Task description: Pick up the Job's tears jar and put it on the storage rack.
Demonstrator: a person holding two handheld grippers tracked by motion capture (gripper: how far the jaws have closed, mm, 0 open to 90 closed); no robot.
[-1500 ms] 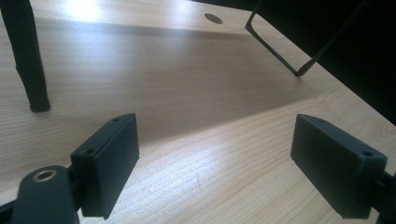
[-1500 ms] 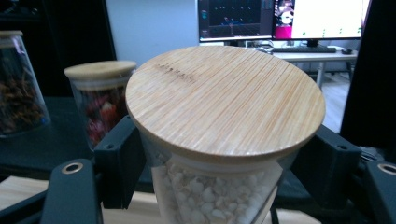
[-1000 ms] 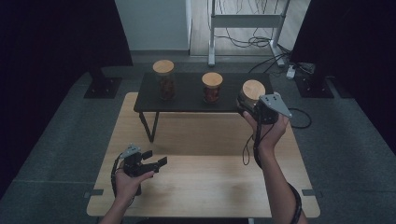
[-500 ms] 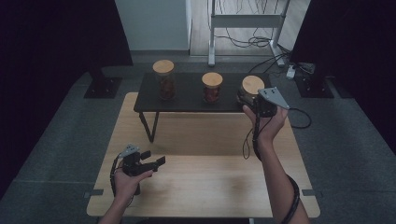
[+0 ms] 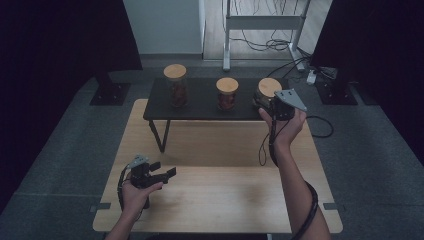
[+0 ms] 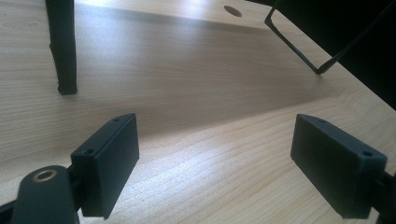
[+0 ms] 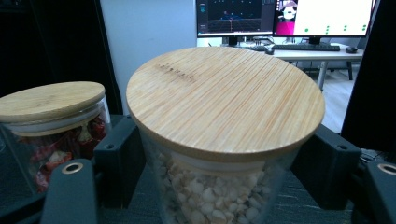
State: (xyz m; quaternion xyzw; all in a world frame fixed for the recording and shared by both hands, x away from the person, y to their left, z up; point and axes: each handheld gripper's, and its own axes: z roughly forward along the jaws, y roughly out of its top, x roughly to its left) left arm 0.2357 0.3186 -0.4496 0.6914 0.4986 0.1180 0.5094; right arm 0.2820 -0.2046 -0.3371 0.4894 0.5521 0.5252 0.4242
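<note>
Three glass jars with wooden lids stand in a row on a low black shelf (image 5: 200, 107). My right gripper (image 5: 264, 101) is at the right end of the shelf. It is shut on the right jar (image 5: 269, 88). In the right gripper view this jar (image 7: 224, 98) holds pale small pieces, and a black pad presses on each side of its glass. Whether it rests on the shelf I cannot tell. The middle jar (image 5: 227, 92) with red contents shows beside it (image 7: 51, 121). My left gripper (image 5: 165, 170) hovers open over the wooden table (image 6: 187, 93), nothing between its pads.
The tall left jar (image 5: 175, 85) stands at the shelf's other end. A black shelf leg (image 6: 63, 46) rests on the table ahead of the left gripper. A cable (image 5: 267, 142) hangs from the right gripper. Dark floor surrounds the table, and a monitor desk (image 7: 303, 28) stands beyond the shelf.
The right hand has carried its gripper and the jar a little farther back along the shelf's right end. The left hand has kept still.
</note>
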